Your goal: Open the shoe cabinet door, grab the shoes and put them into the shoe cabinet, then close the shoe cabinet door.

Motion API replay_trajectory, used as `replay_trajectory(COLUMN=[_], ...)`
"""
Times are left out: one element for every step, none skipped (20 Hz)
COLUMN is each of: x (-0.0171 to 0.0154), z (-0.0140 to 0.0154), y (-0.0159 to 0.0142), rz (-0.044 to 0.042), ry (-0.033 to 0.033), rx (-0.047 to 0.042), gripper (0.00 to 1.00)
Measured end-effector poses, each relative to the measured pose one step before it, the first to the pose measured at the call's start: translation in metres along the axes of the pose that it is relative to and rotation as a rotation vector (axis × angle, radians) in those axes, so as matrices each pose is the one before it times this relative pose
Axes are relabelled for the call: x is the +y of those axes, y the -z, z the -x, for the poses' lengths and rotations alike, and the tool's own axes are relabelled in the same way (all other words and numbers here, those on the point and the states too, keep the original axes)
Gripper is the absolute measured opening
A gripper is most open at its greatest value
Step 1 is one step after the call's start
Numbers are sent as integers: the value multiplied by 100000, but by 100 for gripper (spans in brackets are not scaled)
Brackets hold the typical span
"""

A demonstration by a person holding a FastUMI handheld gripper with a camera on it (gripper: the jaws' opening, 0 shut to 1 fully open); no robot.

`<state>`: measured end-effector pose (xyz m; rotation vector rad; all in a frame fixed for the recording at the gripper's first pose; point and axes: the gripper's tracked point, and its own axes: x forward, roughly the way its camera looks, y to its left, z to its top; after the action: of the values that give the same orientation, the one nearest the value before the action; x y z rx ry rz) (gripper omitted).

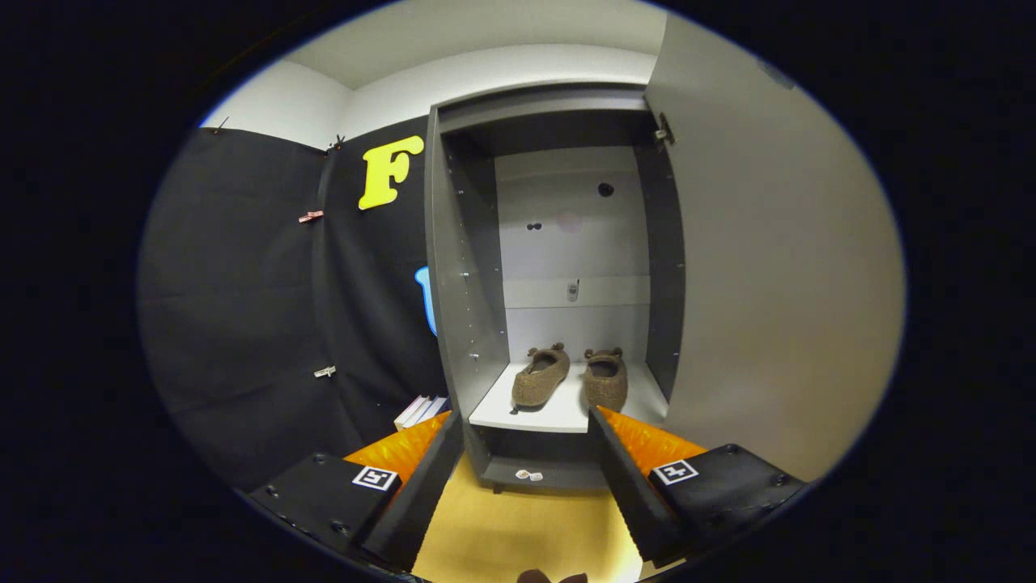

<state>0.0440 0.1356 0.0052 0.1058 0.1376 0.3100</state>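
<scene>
A: Brown fuzzy slippers (568,377) sit side by side on the grey cabinet's white shelf (566,417), beyond the gripper (526,421), fingers spread, empty.
B: So closing's next, I'd say: swing the tall grey door (769,267) shut.

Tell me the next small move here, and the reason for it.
Probably swing toward the open door to push it shut. Both shoes already sit side by side on the white shelf inside the cabinet, the door stands wide open on the right, and the gripper hangs back from the shelf with its jaws open and nothing between them.
</scene>
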Motion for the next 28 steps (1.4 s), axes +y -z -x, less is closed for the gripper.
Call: replay_trajectory(x=[-204, -512, -441, -567, -292, -373, -421, -836, -803, -877, -790, -1043, -1136, -1343, -1197, -1410, -1588, -1826, -2404, -2425, -2164, -2204, -1847, -1517, -925, -439, -15, 451], z=[1503, 1632, 1359, 1602, 1475, 1364, 1134, 1133, 1045, 1061, 1023, 1049, 659, 844, 683, 518, 334, 196, -292, -452, -628, -776, -750, -950, -806, -701, -780, -511], y=[-279, -388, -375, -213, -337, 56, 221, 90, -162, -51, -25, -91, -112, -5, -26, -223, -296, -420, -509, -240, -173, 135, 346, 138, 275, 335, 228, 139], rz=[892, 626, 752, 225, -293, -611, -635, -774, -847, -1097, -1318, -1063, -783, -414, -95, 198, -527, -989, -1353, -1828, -1724, -827, -31, 131, -129, -148, -78, 718], ry=[-149, 508, 470, 731, 56, -589, -5, 535, 479, 761, 290, 756, 1234, 1118, 1281, 683, 2044, 2007, 4336, 4627, 4947, 3606, 4091, 2317, 2590, 1042, 569, -678], rx=[-314, -674, -655, -335, -236, 383, 1292, 1117, 579, 576, 548, 409, 199, 267, 102, -913, -211, -1308, -1164, -762, -510, -1478, -798, -925, 378, 1094, 239, 4], gripper=[98, 98, 98, 98, 98, 98, 98, 98, 98, 98, 98, 98, 98, 98, 98, 98, 98, 98, 98, 98, 98, 98, 98, 98, 98, 98, 98, 98])
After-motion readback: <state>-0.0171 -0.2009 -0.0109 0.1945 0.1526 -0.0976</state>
